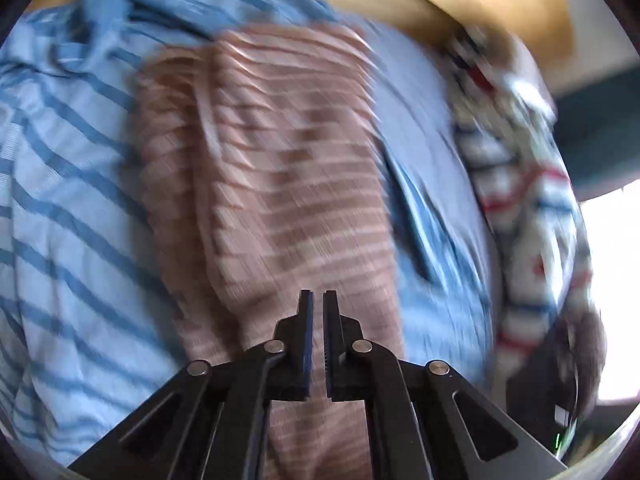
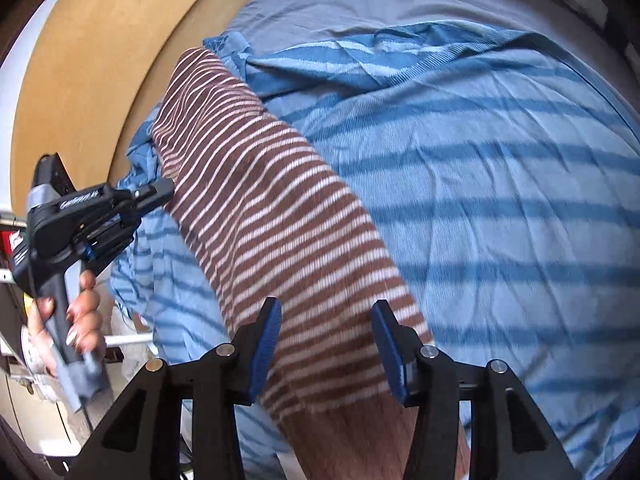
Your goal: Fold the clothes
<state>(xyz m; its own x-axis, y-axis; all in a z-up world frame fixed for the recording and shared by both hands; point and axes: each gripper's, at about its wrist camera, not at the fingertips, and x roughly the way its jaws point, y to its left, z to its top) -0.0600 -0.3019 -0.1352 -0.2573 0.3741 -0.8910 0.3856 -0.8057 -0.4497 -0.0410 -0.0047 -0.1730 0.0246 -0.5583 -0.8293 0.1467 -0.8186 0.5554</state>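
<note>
A brown garment with thin white stripes (image 2: 280, 220) lies in a long band across a light blue garment with darker blue stripes (image 2: 500, 200). My right gripper (image 2: 326, 308) hangs open over the near end of the brown band, pads apart and not pressing on it. In the left wrist view, which is blurred, the same brown garment (image 1: 280, 160) runs up the middle over the blue striped garment (image 1: 60, 200). My left gripper (image 1: 316, 300) is shut above it with nothing between its fingers. A hand (image 2: 84, 312) holds the left gripper (image 2: 160, 194) at the brown band's left edge.
A plain pale blue cloth (image 2: 340, 0) is spread under the striped clothes on a round wooden table (image 2: 100, 60). A white garment with red and blue stripes (image 1: 520, 160) lies bunched at the table's side. Clutter sits beyond the table edge behind the hand.
</note>
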